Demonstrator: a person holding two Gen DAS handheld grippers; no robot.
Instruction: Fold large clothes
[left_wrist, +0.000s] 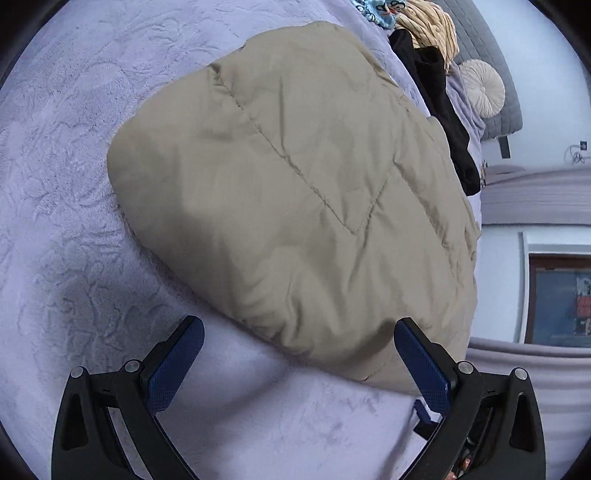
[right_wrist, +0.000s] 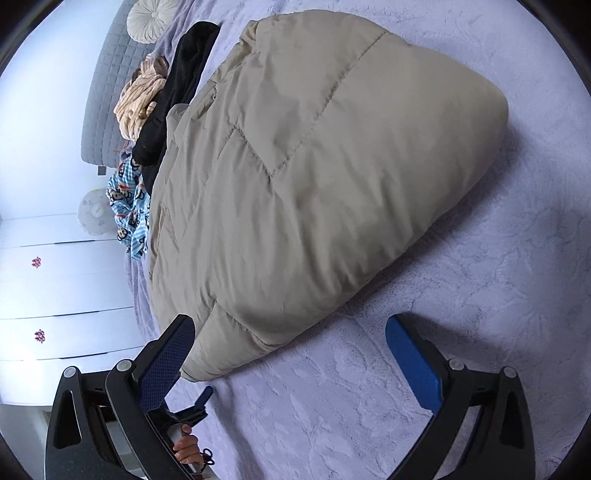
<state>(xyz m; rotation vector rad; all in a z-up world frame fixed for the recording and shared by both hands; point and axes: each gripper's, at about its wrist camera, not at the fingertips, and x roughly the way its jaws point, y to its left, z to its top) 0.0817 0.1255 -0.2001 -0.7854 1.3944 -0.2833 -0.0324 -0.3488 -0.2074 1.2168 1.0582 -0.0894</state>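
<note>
Just 1 folded jacket (left_wrist: 288, 192), 2 open claws.

Lavender-covered bed (right_wrist: 443, 369), grey quilted headboard (right_wrist: 107, 92), white drawers (right_wrist: 66, 280), pale walls.

a round cream cushion (right_wrist: 154, 16) leans on the grey quilted headboard (right_wrist: 107, 96); white drawers (right_wrist: 55, 280) stand beside the bed.
</note>
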